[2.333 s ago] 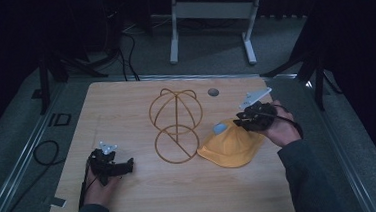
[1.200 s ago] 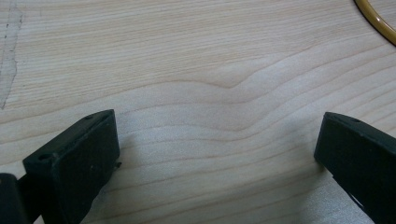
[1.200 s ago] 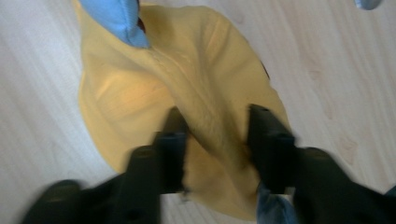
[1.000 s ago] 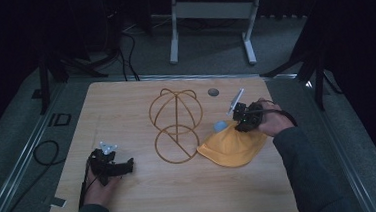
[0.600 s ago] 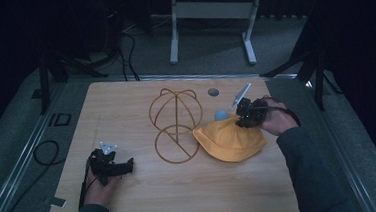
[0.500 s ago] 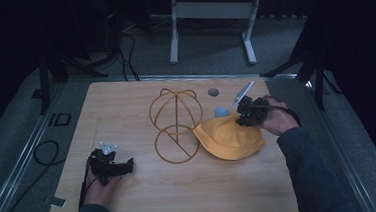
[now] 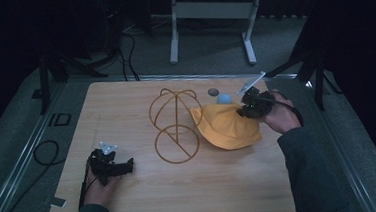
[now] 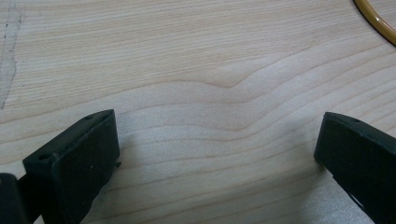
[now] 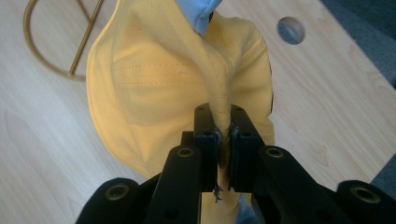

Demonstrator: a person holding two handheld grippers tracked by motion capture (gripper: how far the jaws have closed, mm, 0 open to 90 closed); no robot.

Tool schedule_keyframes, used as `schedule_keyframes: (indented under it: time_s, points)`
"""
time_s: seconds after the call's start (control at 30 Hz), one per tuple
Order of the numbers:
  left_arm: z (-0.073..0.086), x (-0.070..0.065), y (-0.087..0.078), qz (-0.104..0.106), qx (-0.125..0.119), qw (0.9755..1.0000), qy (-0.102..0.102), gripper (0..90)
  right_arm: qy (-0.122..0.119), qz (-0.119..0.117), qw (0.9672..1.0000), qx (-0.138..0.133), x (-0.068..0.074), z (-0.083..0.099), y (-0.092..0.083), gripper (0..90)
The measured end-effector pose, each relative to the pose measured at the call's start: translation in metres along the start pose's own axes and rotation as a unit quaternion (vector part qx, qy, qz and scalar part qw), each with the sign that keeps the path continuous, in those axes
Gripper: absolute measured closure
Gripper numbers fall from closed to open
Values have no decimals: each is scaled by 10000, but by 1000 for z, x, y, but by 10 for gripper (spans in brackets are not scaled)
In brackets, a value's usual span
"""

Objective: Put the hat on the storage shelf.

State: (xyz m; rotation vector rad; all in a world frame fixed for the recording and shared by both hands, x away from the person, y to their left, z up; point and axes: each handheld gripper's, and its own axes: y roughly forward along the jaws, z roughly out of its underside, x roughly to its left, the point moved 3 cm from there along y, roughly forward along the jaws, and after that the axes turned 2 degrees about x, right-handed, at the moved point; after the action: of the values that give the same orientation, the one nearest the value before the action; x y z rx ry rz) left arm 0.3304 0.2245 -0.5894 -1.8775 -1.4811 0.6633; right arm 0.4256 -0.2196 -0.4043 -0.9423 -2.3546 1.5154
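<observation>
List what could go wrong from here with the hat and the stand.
1. The right gripper pinches only a thin fold of the hat, so the fabric might slip out.
2. The hat's edge hangs right beside the wire stand; dragging it across could snag a wire and tip the stand.
3. The left gripper rests open on the table, away from the stand, so nothing steadies it.

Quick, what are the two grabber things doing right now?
Left gripper: open, holding nothing, jaws wide apart just over the wooden table.
Right gripper: shut on a fold of the yellow hat.
</observation>
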Motion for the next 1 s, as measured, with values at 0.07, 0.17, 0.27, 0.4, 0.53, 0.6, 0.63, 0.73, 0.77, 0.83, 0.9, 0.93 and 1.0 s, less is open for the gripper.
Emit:
schedule_keyframes:
  time_s: [0.07,0.17,0.27,0.4,0.53,0.6,0.63,0.73,0.77,0.83,0.9,0.93,1.0]
  points:
    - [0,0,0,-1,-1,10000,-1,1,55,28,10000,-42,-1,0,-1,845]
    - [0,0,0,-1,0,10000,3,2,352,99,9991,-211,-6,-1,-7,846]
    - [0,0,0,-1,0,10000,6,2,464,137,9984,-286,-9,-1,-9,847]
    - [0,0,0,-1,0,10000,6,2,711,245,9962,-429,-15,-1,-14,847]
    - [0,0,0,-1,0,10000,5,2,776,294,9950,-558,-18,-1,-17,847]
    - [0,0,0,-1,0,10000,4,2,828,282,9939,-676,-19,-2,-20,847]
    - [0,0,0,0,-1,10000,6,2,846,284,9934,-725,-20,-2,-21,847]
    - [0,0,0,-1,-1,10000,5,2,872,281,9929,-764,-20,-4,-23,847]
    - [0,0,0,-1,-1,10000,6,1,904,295,9921,-816,-21,-5,-25,848]
    - [0,0,0,0,-11,10000,-6,2,924,289,9914,-878,-22,-6,-26,848]
    - [0,0,0,0,-5,10000,0,1,950,287,9909,-914,-22,-7,-28,848]
    - [0,0,0,0,-5,10000,0,2,954,284,9906,-935,-23,-7,-29,848]
    - [0,0,0,0,-5,10000,0,2,984,274,9899,-985,-23,-8,-30,848]
